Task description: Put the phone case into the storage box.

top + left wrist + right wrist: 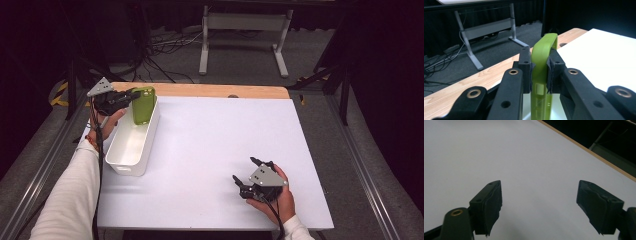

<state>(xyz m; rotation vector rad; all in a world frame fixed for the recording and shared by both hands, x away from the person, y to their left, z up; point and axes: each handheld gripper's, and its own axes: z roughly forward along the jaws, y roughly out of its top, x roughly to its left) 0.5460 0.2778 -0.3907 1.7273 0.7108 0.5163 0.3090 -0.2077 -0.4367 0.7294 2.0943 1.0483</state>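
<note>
Green phone case (143, 105), upper left of the high view, stands upright over the white bin (127, 150), my left tongs (131, 95) clamped on its rim. Likely light, flexible, slightly slick: grip the edge. My right tongs (246, 176) rest apart on the surface (210, 145).

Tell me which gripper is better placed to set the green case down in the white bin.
Left. The left gripper already clamps the green case over the white bin; the right gripper is open, over bare table far away.
</note>
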